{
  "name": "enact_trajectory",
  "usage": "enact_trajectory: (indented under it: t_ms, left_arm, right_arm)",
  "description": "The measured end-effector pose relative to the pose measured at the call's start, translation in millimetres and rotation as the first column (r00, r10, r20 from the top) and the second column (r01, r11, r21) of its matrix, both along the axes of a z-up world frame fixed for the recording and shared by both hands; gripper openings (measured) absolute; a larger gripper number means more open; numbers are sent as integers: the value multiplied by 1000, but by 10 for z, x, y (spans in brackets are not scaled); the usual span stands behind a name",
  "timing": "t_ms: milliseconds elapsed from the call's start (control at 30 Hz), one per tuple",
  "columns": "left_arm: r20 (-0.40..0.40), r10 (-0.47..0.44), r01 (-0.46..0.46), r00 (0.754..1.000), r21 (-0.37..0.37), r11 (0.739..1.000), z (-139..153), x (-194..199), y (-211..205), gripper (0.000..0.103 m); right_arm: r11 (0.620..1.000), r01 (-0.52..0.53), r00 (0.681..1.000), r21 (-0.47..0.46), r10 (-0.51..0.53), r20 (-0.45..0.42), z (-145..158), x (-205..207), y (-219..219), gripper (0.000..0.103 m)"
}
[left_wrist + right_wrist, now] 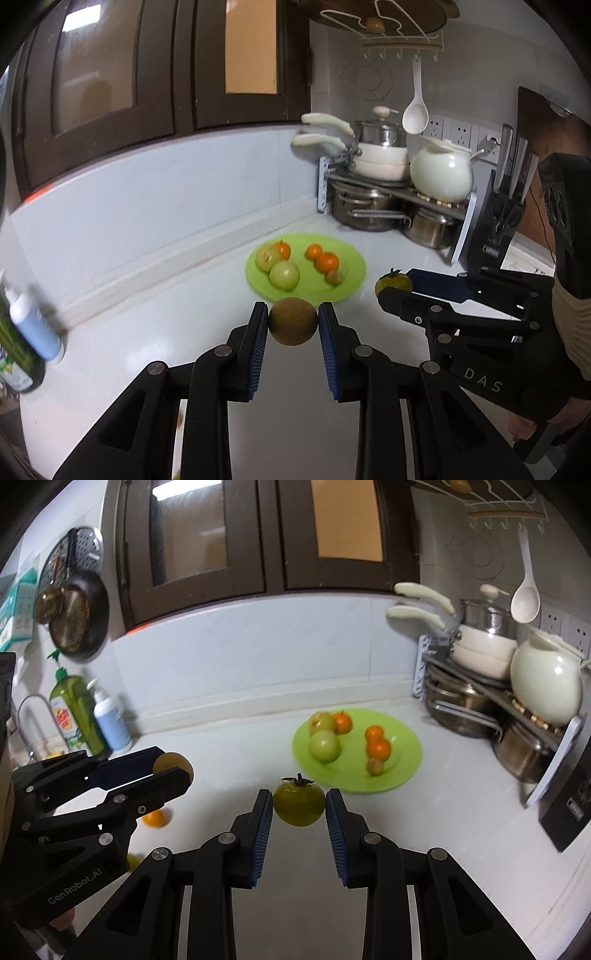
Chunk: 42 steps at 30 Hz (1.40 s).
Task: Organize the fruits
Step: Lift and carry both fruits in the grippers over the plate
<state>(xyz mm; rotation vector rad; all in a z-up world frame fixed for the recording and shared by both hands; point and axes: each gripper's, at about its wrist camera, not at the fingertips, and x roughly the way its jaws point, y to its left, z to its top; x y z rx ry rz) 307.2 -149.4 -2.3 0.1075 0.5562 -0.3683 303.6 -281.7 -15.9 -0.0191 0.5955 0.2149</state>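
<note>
Left wrist view: left gripper [293,320] fingers [258,332] clamped on a round brown fruit [293,321], one blue pad each side, held above the white bench [166,314]. Just beyond it sits the green plate [347,258] w/ two pale green fruits [284,275], three small oranges [327,261] and a small brownish fruit [334,277] near its front edge. Right of the plate, the right gripper [397,286] comes in from the right, fingers closed on a dark green tomato [393,284] w/ a stem on top. Back corner: pot rack [402,192] w/ steel pots, cream pans and a white kettle [441,173]; white ladle [415,110] hangs above. Knife block [495,229] at the right. Blurred bottles at the left edge.

Right wrist view: right gripper [299,805] fingers [263,814] gripping the green tomato [298,805] on both sides, above the bench [221,760], just short of the plate [406,764]. Same fruit on the plate, motion-blurred. Left gripper [173,770] enters from the left w/ the brown fruit [173,764] between its fingers. Under it, an orange [157,818] lies on the bench, and a yellowish bit [132,862] lower down, prob. another fruit but mostly hidden. Green soap bottle [75,716] and white pump bottle [110,720] stand at the back left by a tap [33,705]; pans [74,616] hang on the wall above.
</note>
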Motion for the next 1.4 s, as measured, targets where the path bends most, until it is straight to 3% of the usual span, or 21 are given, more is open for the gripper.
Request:
enact_trajectory:
  t_ms: [200,700,1400]
  left_arm:
    - [11,-22,21,1000,13,1000,126,308,-206,28]
    - [-65,-48,47,997,-25,999,160,1163,-485,28]
    - [-219,-45,50,975,17,999,-435,2337,-871,28]
  right_arm:
    - [1000,26,1000,11,-26,14,105,224,-155,31]
    - [998,55,998,6,-55,-5,185,990,-564,31]
    - [997,79,987,6,-77,-142,-383,2157,-830,31]
